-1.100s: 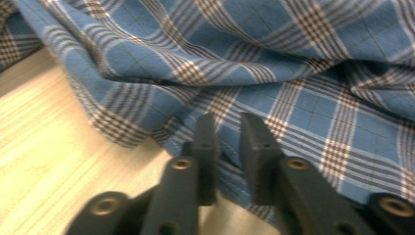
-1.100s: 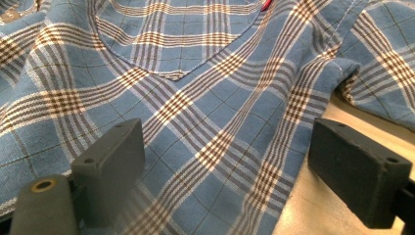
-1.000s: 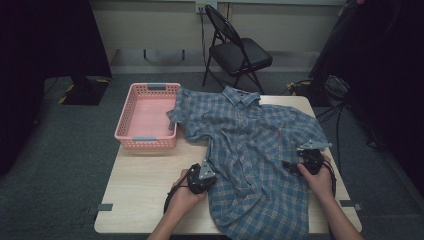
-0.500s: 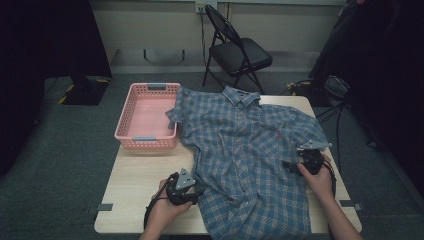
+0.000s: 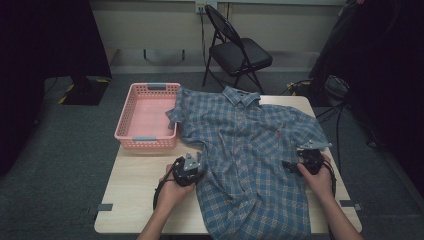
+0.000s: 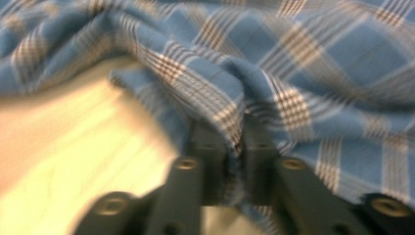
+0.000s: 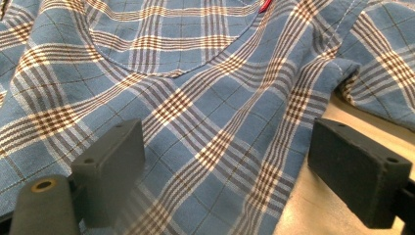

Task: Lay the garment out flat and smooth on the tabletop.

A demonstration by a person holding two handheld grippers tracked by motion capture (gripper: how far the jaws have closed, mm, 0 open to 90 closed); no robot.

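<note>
Shirt [image 5: 250, 160] work is at the gripping stage: the blue plaid shirt lies spread over the wooden table [image 5: 135, 200], collar toward the far edge, hem hanging off the near edge, one sleeve draped against the pink basket [image 5: 145, 117]. The left gripper [image 5: 189, 170] sits at the shirt's left side edge; its jaws have just been closing, and in the left gripper view they stand pressed together with a fold of that edge [image 6: 234, 122] pinched between them. The right gripper [image 5: 307, 161] rests at the shirt's right side with its jaws spread wide, cloth lying flat between them but nothing clamped.

I judge the job to be folding or straightening the shirt, with the left hold just made. The next move likely calls for the right gripper to pinch the right edge, then both hands to lift evenly so the cloth does not bunch.

The fabric is soft woven cotton, thin, wrinkling readily near the pinch; a curved pocket seam and small red tag [image 7: 265, 5] show on the chest. The basket is rigid latticed plastic; the tabletop is pale smooth wood
</note>
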